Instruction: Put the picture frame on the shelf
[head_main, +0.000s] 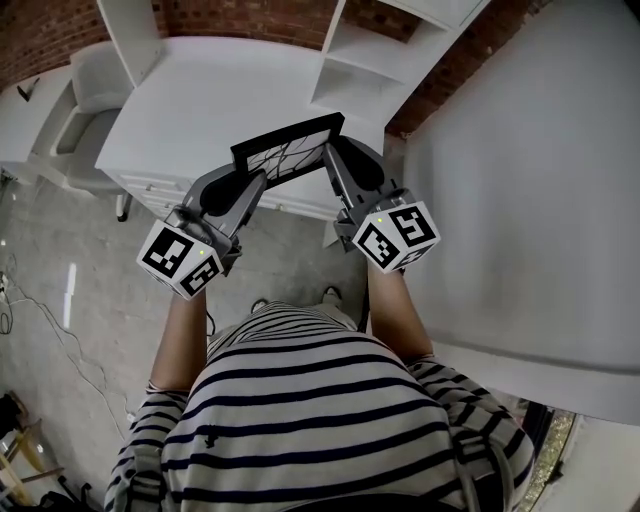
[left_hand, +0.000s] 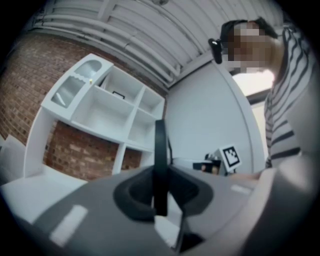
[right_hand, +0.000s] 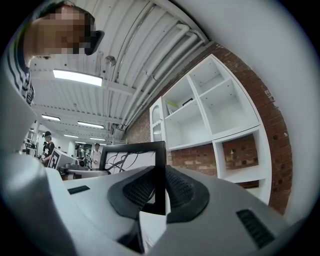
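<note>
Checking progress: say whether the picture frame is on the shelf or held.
Held: left gripper and right gripper each clamp an end of the picture frame, short of the shelf.

White surface (head_main: 220, 100) set against brick wall (head_main: 40, 30). White shelf (left_hand: 107, 107) stands on far edge of surface; open compartments, brick visible through lower ones. Small dark flat item (left_hand: 118, 94) sits in one upper compartment at its back wall; kind of item cannot be told. Grey floor (head_main: 90, 290) under near edge of surface. Thin cables (head_main: 55, 335) lie on floor at left.
</note>
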